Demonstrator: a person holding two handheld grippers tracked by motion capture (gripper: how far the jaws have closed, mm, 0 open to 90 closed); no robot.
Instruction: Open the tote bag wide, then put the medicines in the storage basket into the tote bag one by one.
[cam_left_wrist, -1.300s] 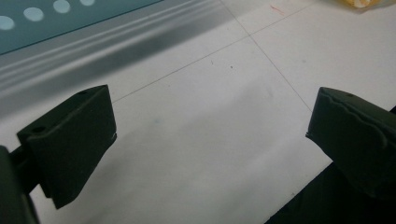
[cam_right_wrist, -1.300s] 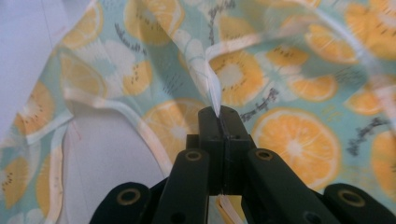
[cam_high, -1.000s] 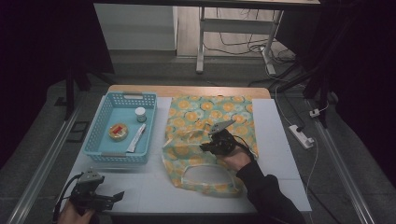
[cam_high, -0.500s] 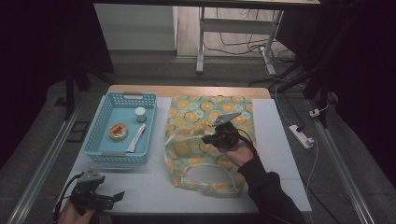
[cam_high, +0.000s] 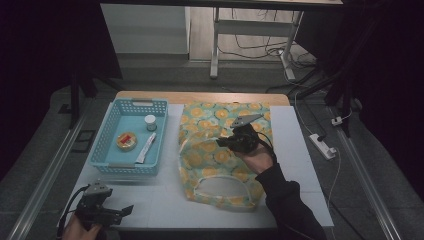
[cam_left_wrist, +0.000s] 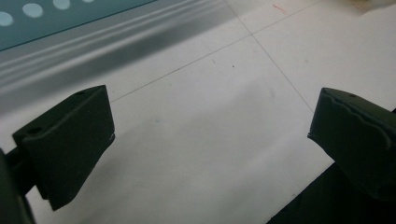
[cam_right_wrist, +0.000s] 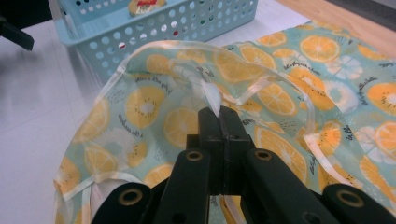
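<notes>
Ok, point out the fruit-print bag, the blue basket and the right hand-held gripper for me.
fruit-print bag (cam_high: 210, 152), high view, on its printed middle.
blue basket (cam_high: 106, 137), high view, on its left wall.
right hand-held gripper (cam_right_wrist: 219, 114), right gripper view, at its closed tips on the bag's edge.

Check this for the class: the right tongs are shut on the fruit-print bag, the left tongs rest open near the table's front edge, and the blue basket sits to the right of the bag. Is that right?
One detail is wrong. In the high view, the blue basket sits to the left of the fruit-print bag, not the right. The rest holds: the right tongs are shut on the bag, and the left tongs rest open near the table's front edge.
</notes>
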